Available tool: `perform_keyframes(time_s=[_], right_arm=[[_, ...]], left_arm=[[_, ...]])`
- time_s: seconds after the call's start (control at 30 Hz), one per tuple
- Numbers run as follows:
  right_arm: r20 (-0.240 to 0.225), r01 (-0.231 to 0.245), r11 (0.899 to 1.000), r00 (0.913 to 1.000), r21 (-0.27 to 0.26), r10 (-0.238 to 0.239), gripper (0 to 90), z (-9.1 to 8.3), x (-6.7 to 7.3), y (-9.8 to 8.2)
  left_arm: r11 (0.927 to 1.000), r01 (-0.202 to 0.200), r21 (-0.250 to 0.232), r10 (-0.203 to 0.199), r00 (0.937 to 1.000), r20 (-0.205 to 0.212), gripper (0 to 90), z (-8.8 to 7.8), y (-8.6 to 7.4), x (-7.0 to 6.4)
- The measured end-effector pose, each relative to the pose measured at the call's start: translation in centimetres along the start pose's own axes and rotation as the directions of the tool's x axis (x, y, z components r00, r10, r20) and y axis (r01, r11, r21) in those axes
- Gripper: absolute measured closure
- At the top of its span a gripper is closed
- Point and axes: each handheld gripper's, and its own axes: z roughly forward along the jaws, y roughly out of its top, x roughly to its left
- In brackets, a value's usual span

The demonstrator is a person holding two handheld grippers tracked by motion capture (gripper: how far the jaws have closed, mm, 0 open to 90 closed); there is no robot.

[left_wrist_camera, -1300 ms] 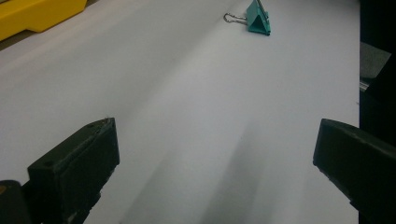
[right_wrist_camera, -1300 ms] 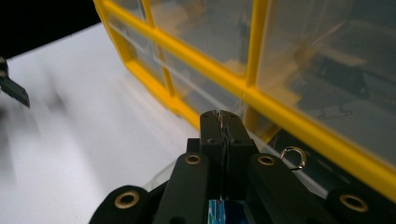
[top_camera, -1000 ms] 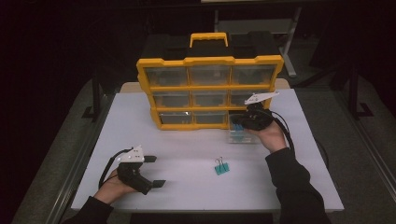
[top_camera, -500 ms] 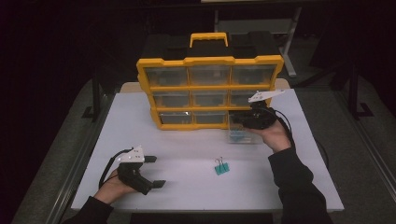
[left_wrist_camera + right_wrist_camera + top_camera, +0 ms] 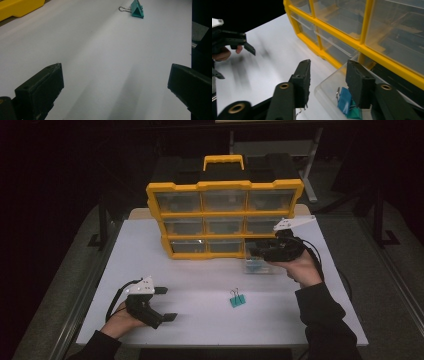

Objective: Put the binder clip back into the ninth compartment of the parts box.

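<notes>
Right gripper (image 5: 254, 251): its fingers (image 5: 303, 77) have just been opening and now stand part-way apart with nothing pressed between them; in the right gripper view they hover above the near rim of a clear drawer (image 5: 329, 85).
Right fingers and drawer: one finger sits over the bare desk beside the drawer, the other over the drawer's inside; neither pad touches the plastic as far as can be seen.
Drawer contents: a blue binder clip (image 5: 344, 97) lies in the drawer, with a teal one partly hidden under the right finger.
Drawer place: pulled out from the bottom right slot of the organiser and resting on the desk (image 5: 200, 285), just in front of the organiser, below the right gripper in the high view (image 5: 257, 266).
Left gripper (image 5: 165, 303): its fingers (image 5: 41, 87) are spread wide and hold nothing; it rests low over the near left part of the desk, held in the person's left hand (image 5: 120, 322).
Loose clip: a teal binder clip (image 5: 237, 299) lies alone on the desk between the two grippers, nearer the front edge, well apart from both; in the left gripper view it shows far ahead (image 5: 137, 9), wire handles towards the left.
Organiser: a yellow organiser (image 5: 225, 217) with clear drawers in three rows stands tilted back at the far side of the desk, its yellow handle (image 5: 223, 161) on top.
Right hand (image 5: 300, 270): grips the right gripper's body from beneath, dark sleeve coming from the lower right.
</notes>
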Motion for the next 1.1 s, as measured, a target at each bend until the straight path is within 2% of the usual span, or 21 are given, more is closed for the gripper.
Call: perform_keyframes(time_s=[0.23, 0.47, 0.73, 1.1], right_arm=[[-0.015, 0.031, 0.999, 0.9994, 0.012, -0.031, 46.8, -0.7, 1.6, -0.4], [-0.04, 0.03, 0.999, 0.9988, 0.028, -0.028, 42.9, -1.0, 2.8, -1.9], [-0.063, 0.045, 0.997, 0.9971, 0.062, -0.042, 40.1, 0.0, 4.4, -4.1], [-0.095, 0.044, 0.995, 0.9948, 0.088, -0.035, 38.0, 1.7, 5.4, -6.5]], left_arm=[[1.0, -0.002, -0.001, 0.002, 1.0, -0.002, 0.0, 0.0, 0.0, 0.0], [0.9999, 0.008, -0.013, -0.008, 0.9999, -0.009, 0.0, -0.3, 0.0, 0.1], [1.0, 0.005, -0.008, -0.005, 0.9999, -0.009, 0.0, -0.2, -0.1, 0.1], [1.0, 0.003, -0.006, -0.003, 1.0, -0.008, 0.0, -0.1, -0.1, 0.0]])
